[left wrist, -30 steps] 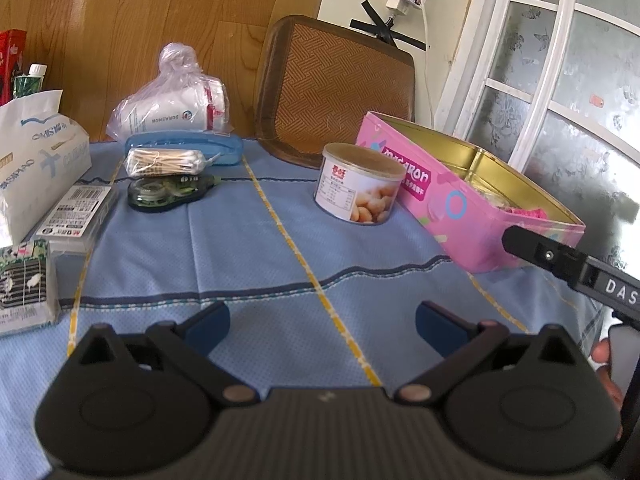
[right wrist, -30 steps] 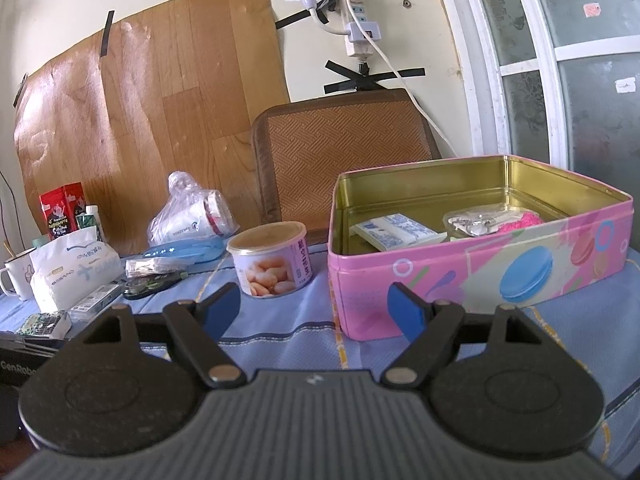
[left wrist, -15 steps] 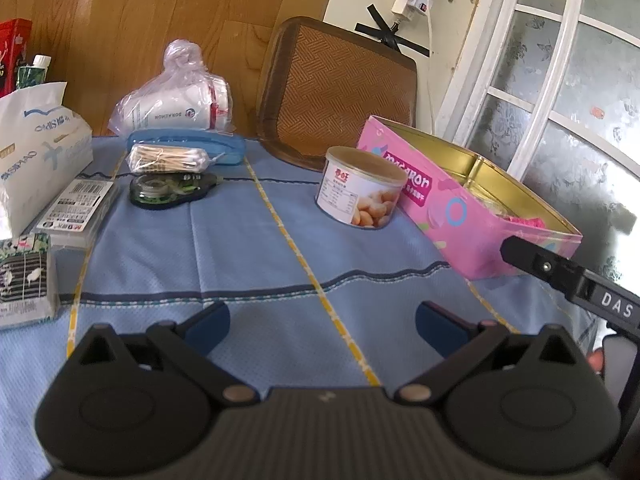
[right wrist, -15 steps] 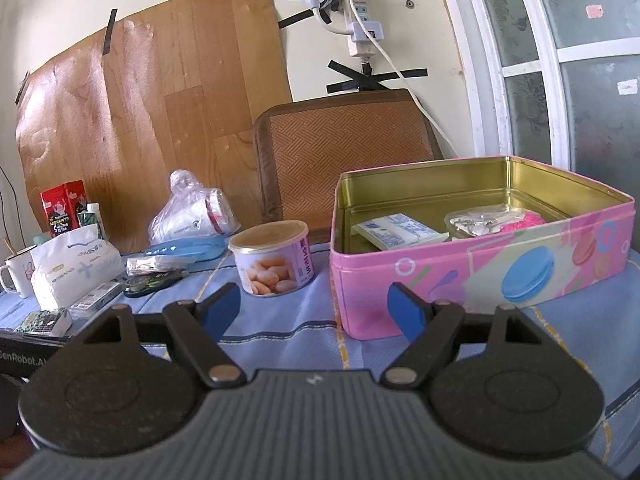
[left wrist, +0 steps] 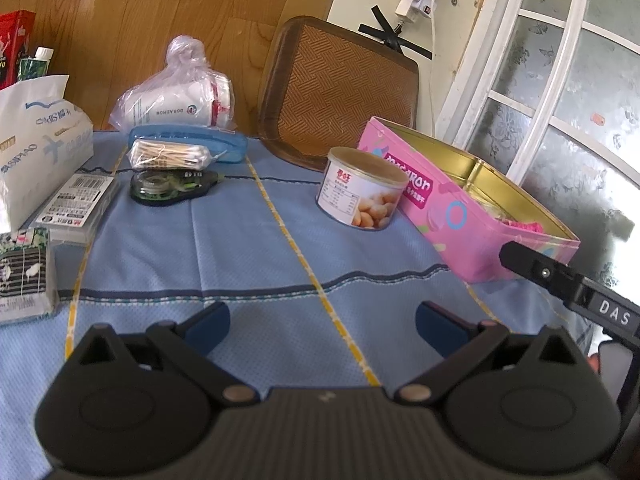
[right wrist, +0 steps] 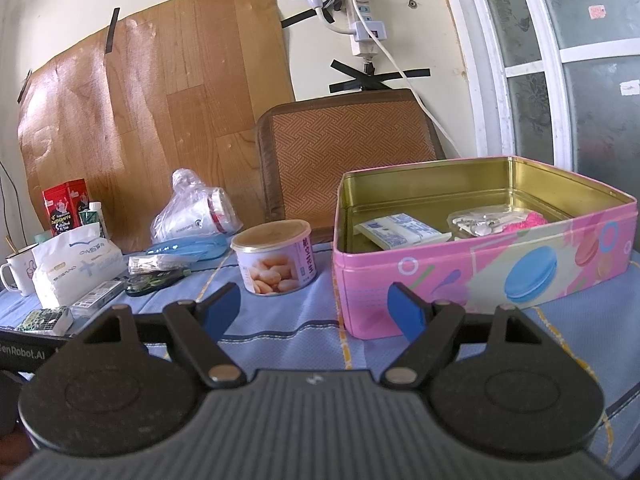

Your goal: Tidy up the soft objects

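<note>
While both grippers hover empty, I check risks left to right. Tissue pack [left wrist: 36, 152] sits far left, crowded by small boxes; grabbing it w/ my left gripper [left wrist: 322, 326], jaws wide, could drag neighbours off the blue cloth [left wrist: 248, 248]. Bagged cotton swabs [left wrist: 170, 155] rest on a tape dispenser [left wrist: 172, 188], so they may slide. Can [right wrist: 276, 256] stands just beside the pink tin [right wrist: 480, 276]; my right gripper [right wrist: 316, 312], also wide, could knock it en route. Tin already holds a few soft bits.
</note>
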The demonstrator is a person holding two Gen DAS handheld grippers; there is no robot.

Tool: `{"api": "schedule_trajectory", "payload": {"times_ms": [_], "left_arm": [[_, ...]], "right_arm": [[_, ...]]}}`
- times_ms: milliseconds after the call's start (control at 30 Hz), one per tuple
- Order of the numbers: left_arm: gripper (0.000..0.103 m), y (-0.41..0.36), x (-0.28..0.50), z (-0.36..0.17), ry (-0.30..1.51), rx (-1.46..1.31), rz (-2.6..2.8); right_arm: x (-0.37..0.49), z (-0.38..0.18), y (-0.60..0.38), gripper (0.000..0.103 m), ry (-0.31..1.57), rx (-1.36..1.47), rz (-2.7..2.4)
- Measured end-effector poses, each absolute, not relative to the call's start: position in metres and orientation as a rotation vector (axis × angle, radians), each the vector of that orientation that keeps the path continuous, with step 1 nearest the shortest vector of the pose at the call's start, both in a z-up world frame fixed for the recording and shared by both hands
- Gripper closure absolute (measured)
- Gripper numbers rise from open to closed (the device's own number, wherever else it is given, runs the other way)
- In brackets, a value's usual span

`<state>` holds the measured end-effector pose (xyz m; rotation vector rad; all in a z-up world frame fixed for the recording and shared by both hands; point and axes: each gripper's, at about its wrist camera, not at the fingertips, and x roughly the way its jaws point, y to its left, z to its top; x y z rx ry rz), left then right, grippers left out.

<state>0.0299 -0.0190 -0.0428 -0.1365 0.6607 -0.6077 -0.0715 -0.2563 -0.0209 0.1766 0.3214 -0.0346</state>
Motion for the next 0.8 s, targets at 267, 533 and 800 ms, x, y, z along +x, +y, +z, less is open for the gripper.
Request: {"api": "schedule_trajectory", "payload": {"times_ms": [267,533,800], "left_arm": [[0.000,-0.016,0.031,-0.042,0.659,-0.153,-0.608],[0.000,0.035,-0.002,-0.035,0.608,-0.162,-0.539],[0.000,0.136,-0.023,-0.030,0.593,-0.300,-0.255]], "right_arm": [[-0.071,-0.020,-0.254,0.020,0.319,0.165,-0.022],[-0.061,-0.018,-0.230,0.020,0.357,0.085,0.159],[-0.018,-0.023,-0.150,0.018,0.511,-0.073,0.614]]}}
